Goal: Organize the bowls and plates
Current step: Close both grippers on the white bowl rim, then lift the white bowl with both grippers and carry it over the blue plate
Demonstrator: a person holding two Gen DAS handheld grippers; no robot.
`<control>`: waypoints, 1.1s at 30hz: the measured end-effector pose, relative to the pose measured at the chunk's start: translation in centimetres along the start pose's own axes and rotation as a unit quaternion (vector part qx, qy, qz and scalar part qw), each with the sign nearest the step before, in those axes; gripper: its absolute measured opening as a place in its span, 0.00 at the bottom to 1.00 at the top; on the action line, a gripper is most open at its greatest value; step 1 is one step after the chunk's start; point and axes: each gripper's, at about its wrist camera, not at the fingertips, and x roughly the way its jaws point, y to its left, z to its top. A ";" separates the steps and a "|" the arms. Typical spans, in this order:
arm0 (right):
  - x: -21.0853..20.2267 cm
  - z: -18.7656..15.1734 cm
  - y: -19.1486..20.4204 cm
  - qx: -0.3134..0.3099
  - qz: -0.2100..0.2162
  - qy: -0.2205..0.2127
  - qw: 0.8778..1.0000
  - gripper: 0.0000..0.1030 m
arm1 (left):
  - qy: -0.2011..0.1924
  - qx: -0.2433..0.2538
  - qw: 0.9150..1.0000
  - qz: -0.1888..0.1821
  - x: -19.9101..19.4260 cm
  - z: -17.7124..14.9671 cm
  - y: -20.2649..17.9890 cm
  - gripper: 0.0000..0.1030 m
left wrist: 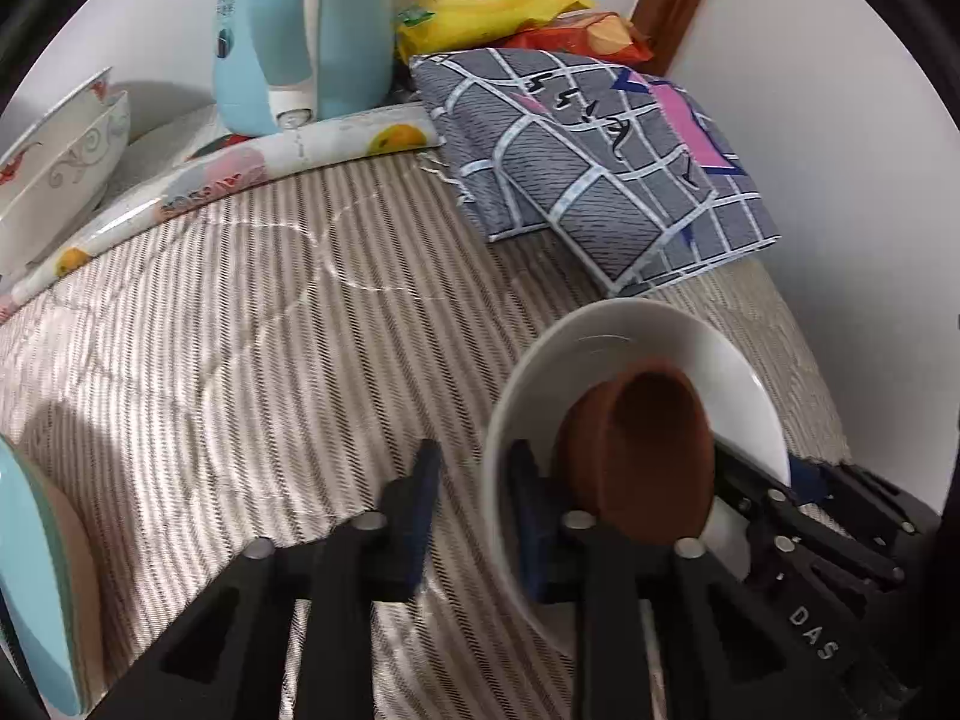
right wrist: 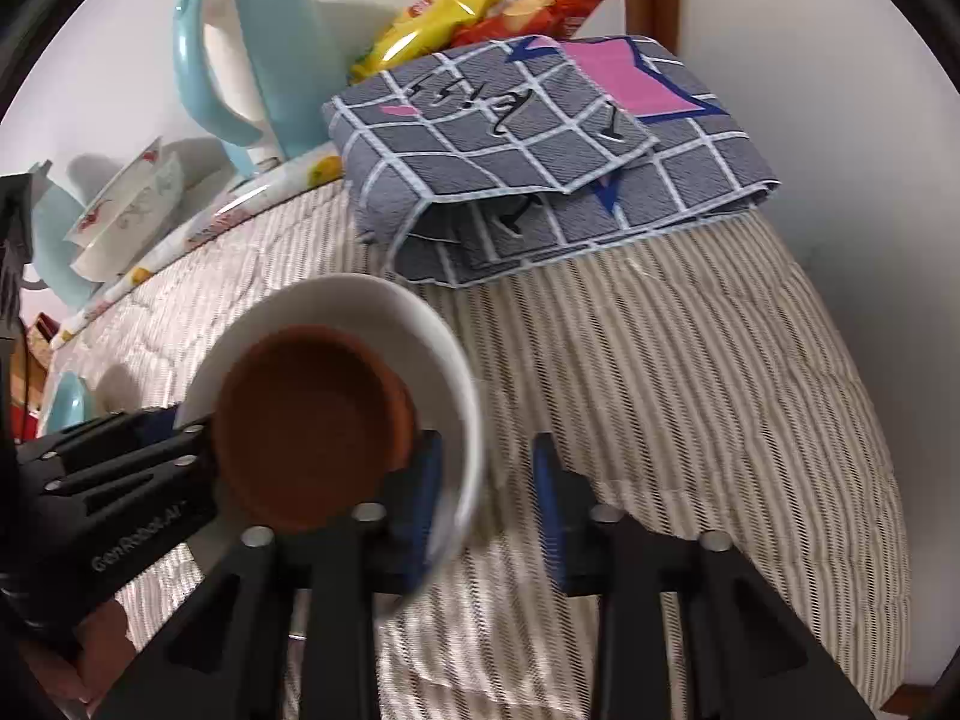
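Note:
A white bowl [left wrist: 606, 336] holds a small brown clay bowl [left wrist: 648, 450]; both tilt above the striped cloth. My left gripper [left wrist: 474, 498] stands open astride the white bowl's left rim. My right gripper [right wrist: 489, 492] is open astride the opposite rim of the white bowl [right wrist: 420, 324], with the brown bowl [right wrist: 312, 420] inside it. The right gripper's body shows in the left wrist view [left wrist: 828, 540], the left gripper's body in the right wrist view [right wrist: 114, 480]. Patterned white bowls [left wrist: 60, 150] are stacked at far left.
A light blue kettle [left wrist: 300, 30] stands at the back on a fruit-print mat [left wrist: 240, 162]. A folded grey checked cloth [left wrist: 600, 162] and snack bags [left wrist: 510, 6] lie at the back right by the wall. A light blue dish edge [left wrist: 30, 588] is at near left.

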 end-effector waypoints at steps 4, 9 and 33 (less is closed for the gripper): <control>-0.1 -0.2 0.8 -0.009 -0.002 -0.012 1.000 0.14 | -0.007 0.005 1.000 0.001 -0.1 0.0 -0.5 0.10; -0.2 -0.4 1.0 0.004 -0.008 -0.020 1.000 0.13 | -0.013 0.000 1.000 -0.002 -0.3 0.0 -0.4 0.09; -3.4 -2.7 1.9 0.014 0.001 -0.029 0.999 0.12 | -0.025 0.000 1.000 0.008 -3.8 -2.6 -0.3 0.09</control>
